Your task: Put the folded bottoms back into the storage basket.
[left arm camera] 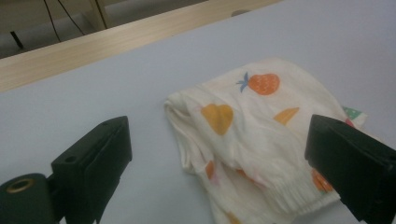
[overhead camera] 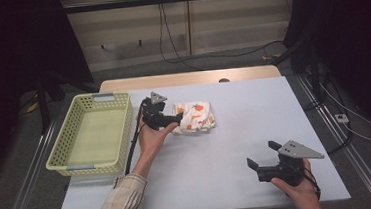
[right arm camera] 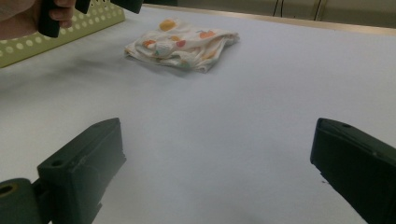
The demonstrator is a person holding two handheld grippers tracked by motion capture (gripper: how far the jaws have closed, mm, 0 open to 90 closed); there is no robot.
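Folded cloth [overhead camera: 193, 117], white with orange fruit print, lies flat on the table [overhead camera: 237, 145], just right of the basket [overhead camera: 91, 134] with a gap between them. We see the left gripper [overhead camera: 177, 118] right at the cloth's left edge, jaws spread wide. In the left gripper view [left arm camera: 217, 154] the two black jaws stand on either side of the cloth [left arm camera: 252, 135], nothing pinched; we cannot tell if a jaw tip touches the fabric. The cloth's thick folded edge faces this gripper, an elastic hem lies nearest the jaws. The left hand [overhead camera: 152, 134] holds the gripper body from below, between basket and cloth; a plaid sleeve [overhead camera: 121, 202] comes in behind it.

Right gripper [overhead camera: 264, 159] sits well apart from the cloth, toward the near right part of the table, jaws also spread, holding nothing. In the right gripper view [right arm camera: 217, 163] we see bare table between its jaws, the cloth [right arm camera: 182, 44] far ahead, the basket [right arm camera: 56, 32] left of it.

Basket is pale yellow-green, perforated, at the table's left side.
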